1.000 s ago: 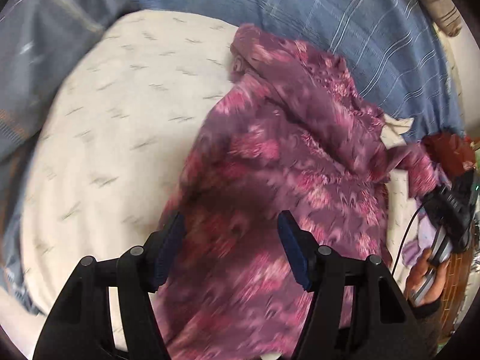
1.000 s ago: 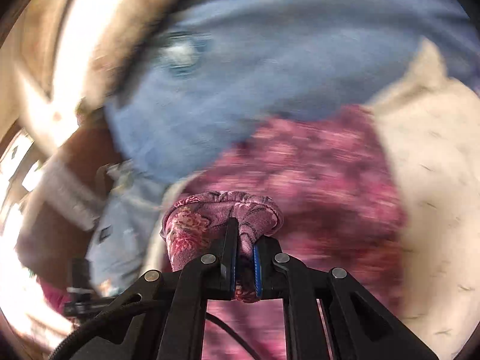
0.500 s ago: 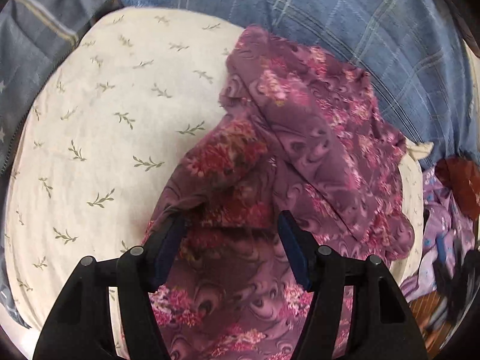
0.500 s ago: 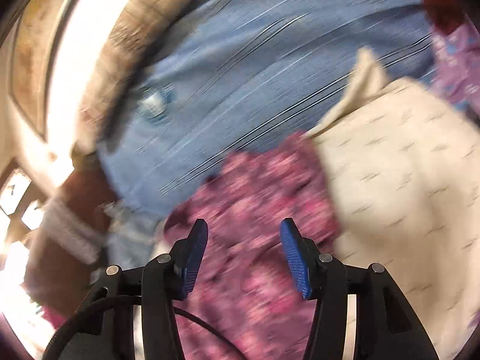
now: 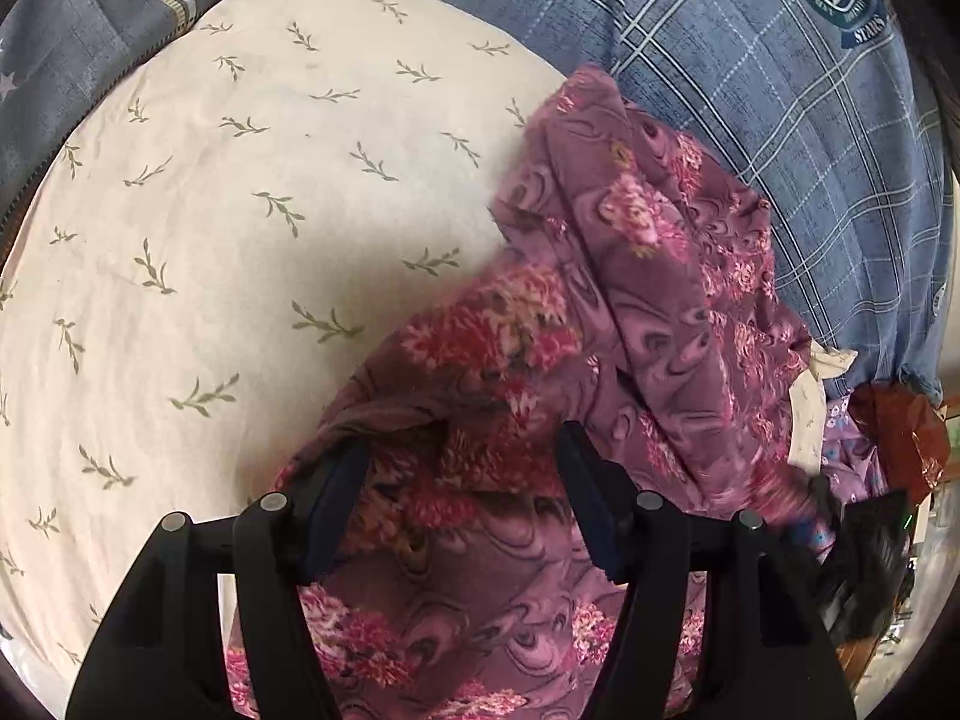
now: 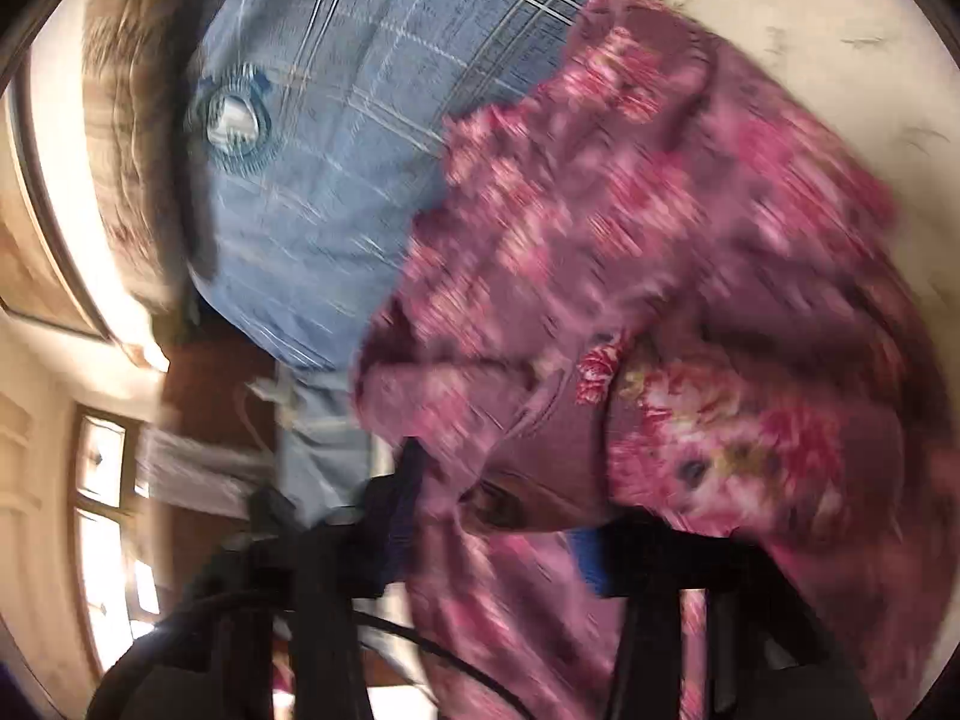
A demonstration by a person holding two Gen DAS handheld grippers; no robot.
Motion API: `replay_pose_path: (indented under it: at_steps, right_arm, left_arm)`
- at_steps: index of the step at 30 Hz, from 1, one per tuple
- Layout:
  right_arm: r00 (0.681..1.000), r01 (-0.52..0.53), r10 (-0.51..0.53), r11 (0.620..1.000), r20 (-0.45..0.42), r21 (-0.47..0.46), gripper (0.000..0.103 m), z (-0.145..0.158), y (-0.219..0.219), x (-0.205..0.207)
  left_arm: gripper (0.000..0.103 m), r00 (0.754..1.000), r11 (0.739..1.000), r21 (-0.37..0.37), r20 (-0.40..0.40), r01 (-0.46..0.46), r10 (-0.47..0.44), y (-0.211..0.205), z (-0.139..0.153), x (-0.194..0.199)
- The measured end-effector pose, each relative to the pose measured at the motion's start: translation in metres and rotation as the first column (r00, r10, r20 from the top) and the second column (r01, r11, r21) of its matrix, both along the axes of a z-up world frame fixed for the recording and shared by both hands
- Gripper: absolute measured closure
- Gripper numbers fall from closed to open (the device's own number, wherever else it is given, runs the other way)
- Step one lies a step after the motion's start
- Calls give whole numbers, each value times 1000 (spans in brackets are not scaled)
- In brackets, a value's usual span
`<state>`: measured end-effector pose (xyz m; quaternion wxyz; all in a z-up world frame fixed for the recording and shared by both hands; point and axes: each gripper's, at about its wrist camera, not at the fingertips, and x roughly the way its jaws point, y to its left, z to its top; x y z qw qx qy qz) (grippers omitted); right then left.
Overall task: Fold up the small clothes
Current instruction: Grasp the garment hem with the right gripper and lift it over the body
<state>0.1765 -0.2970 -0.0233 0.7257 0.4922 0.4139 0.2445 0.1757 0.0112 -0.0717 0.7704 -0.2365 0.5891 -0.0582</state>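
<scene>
1. The left jaws are standing wide open, gripping nothing, with crumpled purple floral cloth lying between and just ahead of the blue pads.
2. The right jaws are also standing apart; the cloth is bunching up between them and draping over the right-hand finger, though blur is making it hard to tell whether any fold is being pinched.
3. From the left jaws, the cloth is spreading forward and to the right in a rumpled heap, one ridge rising toward the far side.
4. To the left of those jaws and beyond, a cream sheet with small leaf sprigs is lying under the cloth.
5. Farther off, past the cloth, a blue plaid cover with a round badge is showing; it is also sitting ahead and left of the right jaws.
6. At the far right of the left view, other coloured fabric is lying beside the sheet.
</scene>
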Motion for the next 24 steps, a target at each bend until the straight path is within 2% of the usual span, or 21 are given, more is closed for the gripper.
replay_pose_path:
  at_steps: [1,4,6,8,9,12,14,16,18,20,24]
  right_arm:
    - [1000,19,-19,1000,10,-20,83,10,-6,13]
    - [982,162,-165,986,87,47,83,34,-35,43]
    - [966,242,-248,967,71,83,81,35,-57,63]
    - [950,311,-311,950,25,-12,72,34,-73,75]
    - [944,329,-328,942,24,-64,72,34,-80,77]
    - [949,315,-310,943,58,-106,69,35,-88,68]
    - [960,276,-265,948,87,-158,58,39,-85,57]
    - [970,241,-229,953,86,-181,54,36,-86,46]
    - [980,199,-190,962,61,-186,54,26,-85,40]
    - [983,184,-180,963,35,-196,54,20,-82,41]
    - [977,211,-214,958,5,-194,54,5,-76,67]
  left_arm:
    - [39,1000,1000,-4,-2,-3,3,1,0,2]
    - [39,1000,1000,-8,-5,-10,10,5,-3,9]
    - [39,1000,1000,6,-11,-9,9,6,-5,12]
    - [39,1000,1000,8,-6,-1,1,7,-5,12]
    - [39,1000,1000,1,-2,3,-3,9,-5,11]
    - [39,1000,1000,-6,19,-5,5,11,1,4]
    - [39,999,1000,-27,30,-11,12,6,7,0]
    - [39,998,999,-53,62,-4,7,-3,16,-2]
    - [38,996,998,-59,90,2,3,-14,24,-1]
    - [33,996,999,-32,92,23,-20,-25,24,8]
    - [33,999,999,36,52,11,-12,-36,6,34]
